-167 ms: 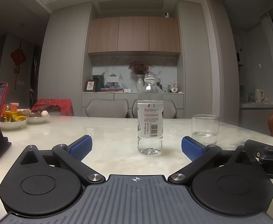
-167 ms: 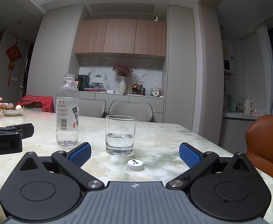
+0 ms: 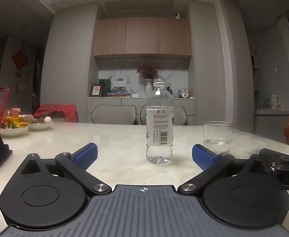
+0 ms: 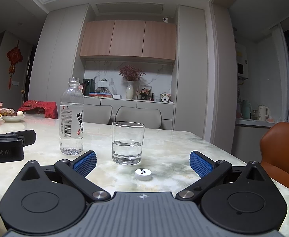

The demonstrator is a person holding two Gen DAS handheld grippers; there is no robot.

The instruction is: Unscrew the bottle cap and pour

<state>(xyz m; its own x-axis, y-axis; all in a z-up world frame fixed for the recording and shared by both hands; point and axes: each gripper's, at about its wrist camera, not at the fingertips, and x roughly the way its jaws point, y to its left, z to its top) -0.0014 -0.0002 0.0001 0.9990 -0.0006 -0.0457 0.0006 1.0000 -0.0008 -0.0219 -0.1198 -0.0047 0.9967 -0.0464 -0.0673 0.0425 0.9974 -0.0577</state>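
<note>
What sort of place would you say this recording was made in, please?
Most likely a home dining room: a marble table with padded chairs, a sideboard carrying a vase and clock, and plates of food.

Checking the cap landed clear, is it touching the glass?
Apart: the right wrist view shows bare table between the cap and the glass.

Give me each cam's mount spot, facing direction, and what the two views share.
Left wrist: sits on the left tongs, low over the table, facing the uncapped bottle; own open blue pads frame it, right tongs' body at right edge.
Right wrist: sits on the right tongs, facing the glass and the loose cap; own open pads show, left tongs' body at left edge.
Shared: bottle, glass, table, back cabinets.
</note>
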